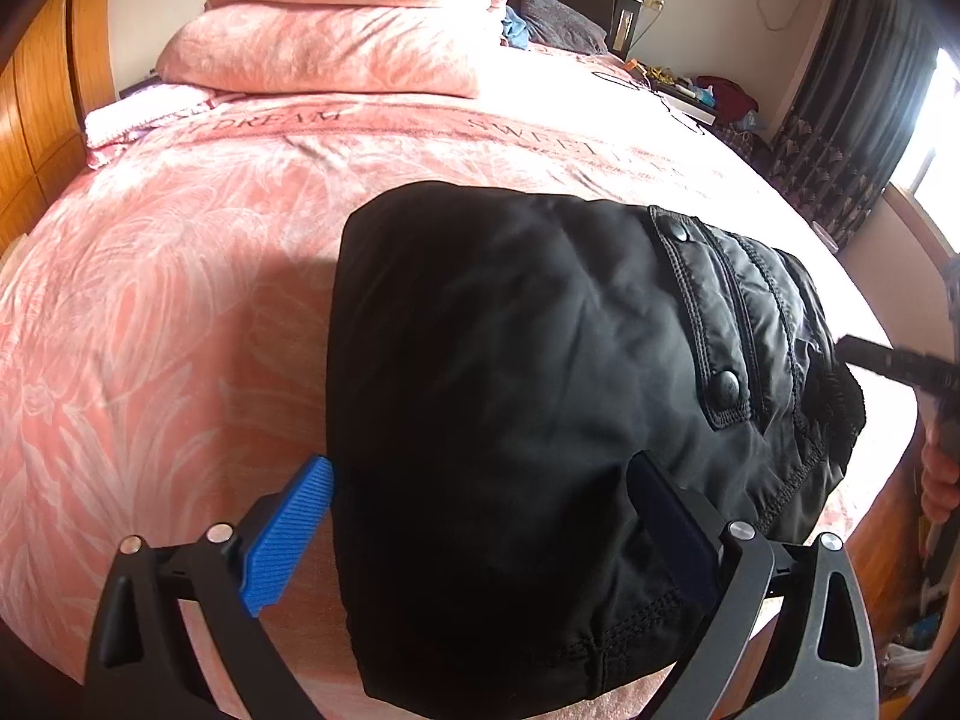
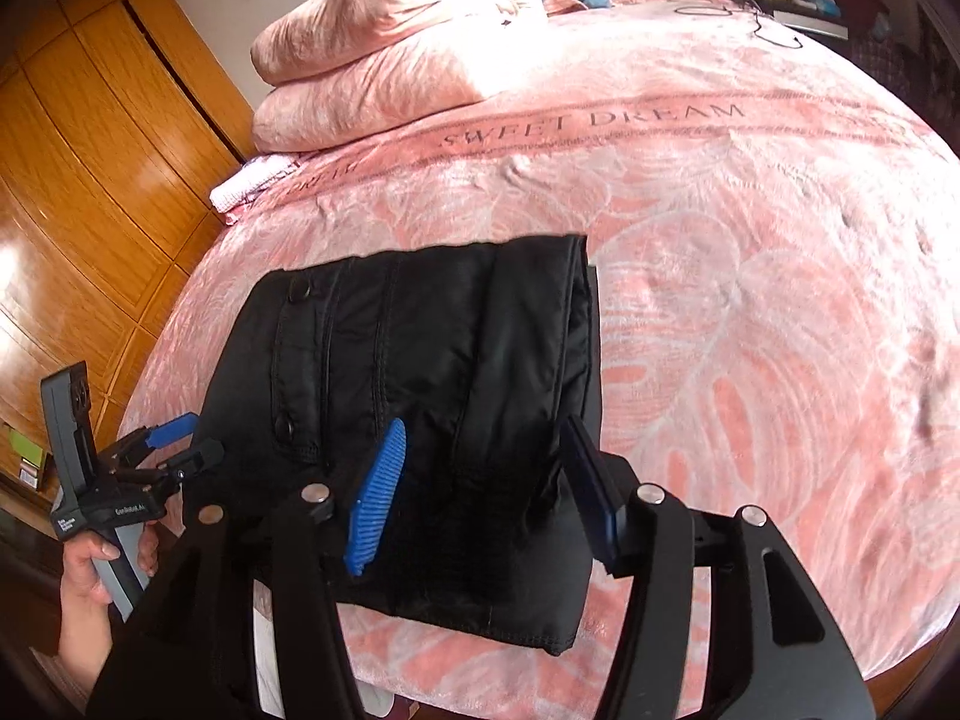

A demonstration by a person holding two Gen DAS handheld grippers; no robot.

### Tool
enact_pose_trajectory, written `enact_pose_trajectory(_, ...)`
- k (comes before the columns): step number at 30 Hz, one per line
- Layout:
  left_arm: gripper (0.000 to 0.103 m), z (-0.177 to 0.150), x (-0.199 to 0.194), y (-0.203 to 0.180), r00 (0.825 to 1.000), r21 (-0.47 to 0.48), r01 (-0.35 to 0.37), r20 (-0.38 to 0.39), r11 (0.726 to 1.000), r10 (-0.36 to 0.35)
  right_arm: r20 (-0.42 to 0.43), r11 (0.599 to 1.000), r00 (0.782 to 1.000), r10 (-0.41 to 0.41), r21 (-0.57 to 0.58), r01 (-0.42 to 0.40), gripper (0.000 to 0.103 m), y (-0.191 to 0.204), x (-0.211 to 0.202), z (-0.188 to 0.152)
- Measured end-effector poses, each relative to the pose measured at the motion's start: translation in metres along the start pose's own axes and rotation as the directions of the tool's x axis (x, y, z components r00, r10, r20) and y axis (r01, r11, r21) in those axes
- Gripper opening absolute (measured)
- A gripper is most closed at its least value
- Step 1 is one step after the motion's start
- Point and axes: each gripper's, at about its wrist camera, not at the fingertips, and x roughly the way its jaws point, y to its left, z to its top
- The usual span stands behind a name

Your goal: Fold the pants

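Black pants (image 1: 540, 360) lie folded into a compact rectangle on the pink bed near its front edge; they also show in the right wrist view (image 2: 432, 372). A snap-button pocket flap faces up. My left gripper (image 1: 480, 486) is open, its blue pads (image 1: 288, 540) spread over the near left part of the pants, holding nothing. My right gripper (image 2: 486, 450) is open above the pants' near edge, empty. The left gripper also shows at the left of the right wrist view (image 2: 180, 438), beside the pants.
The pink "SWEET DREAM" bedspread (image 2: 720, 240) covers the bed. Folded pink quilts (image 1: 336, 18) are stacked at the back. A wooden wardrobe (image 2: 90, 180) stands left of the bed. A cluttered nightstand (image 1: 708, 90) and dark curtains (image 1: 852, 90) stand at the far right.
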Motion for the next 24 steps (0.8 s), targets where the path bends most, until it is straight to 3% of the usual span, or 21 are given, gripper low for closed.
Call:
enact_pose_trajectory(6, 0.099, 0.002, 0.005, -0.003, 1.000, 0.009, 0.001, -0.008, 1.000, 0.000, 0.000, 0.999, 1.000, 0.013, 0.037, -0.013, 0.055, -0.013, 0.015, 0.039)
enact_pose_trajectory(9, 0.099, 0.002, 0.007, -0.003, 1.000, 0.006, 0.003, -0.012, 1.000, -0.003, -0.041, 0.997, 0.998, 0.044, 0.067, -0.041, 0.054, -0.024, 0.034, 0.054)
enact_pose_trajectory(11, 0.099, 0.002, 0.008, -0.004, 1.000, 0.007, 0.003, -0.012, 1.000, -0.003, -0.069, 0.991, 0.992, 0.107, 0.093, -0.101, 0.029, -0.031, 0.047, 0.060)
enact_pose_trajectory(12, 0.099, 0.003, 0.008, -0.004, 1.000, 0.007, 0.002, -0.012, 1.000, -0.002, -0.073, 0.986, 0.988, 0.133, 0.109, -0.125, 0.011, -0.034, 0.052, 0.063)
enact_pose_trajectory(13, 0.099, 0.004, 0.009, -0.004, 1.000, 0.007, 0.002, -0.012, 1.000, -0.002, -0.067, 0.983, 0.987, 0.149, 0.116, -0.141, 0.006, -0.033, 0.052, 0.064)
enact_pose_trajectory(17, 0.099, 0.007, 0.009, -0.005, 1.000, 0.006, -0.001, -0.001, 1.000, 0.001, 0.002, 0.987, 0.990, 0.142, 0.079, -0.141, 0.005, -0.026, 0.038, 0.075)
enact_pose_trajectory(20, 0.099, 0.008, 0.013, -0.008, 1.000, 0.010, 0.004, -0.004, 1.000, -0.004, -0.062, 0.989, 0.995, 0.076, 0.128, -0.068, 0.005, -0.037, 0.053, 0.074)
enact_pose_trajectory(22, 0.100, 0.007, 0.017, -0.011, 1.000, 0.025, -0.011, -0.007, 1.000, 0.011, -0.110, 0.987, 0.992, 0.068, 0.156, -0.050, 0.015, -0.045, 0.068, 0.062)
enact_pose_trajectory(24, 0.100, 0.006, 0.018, -0.011, 1.000, 0.026, -0.014, -0.008, 1.000, 0.014, -0.095, 0.984, 0.992, 0.087, 0.165, -0.071, 0.020, -0.049, 0.066, 0.054)
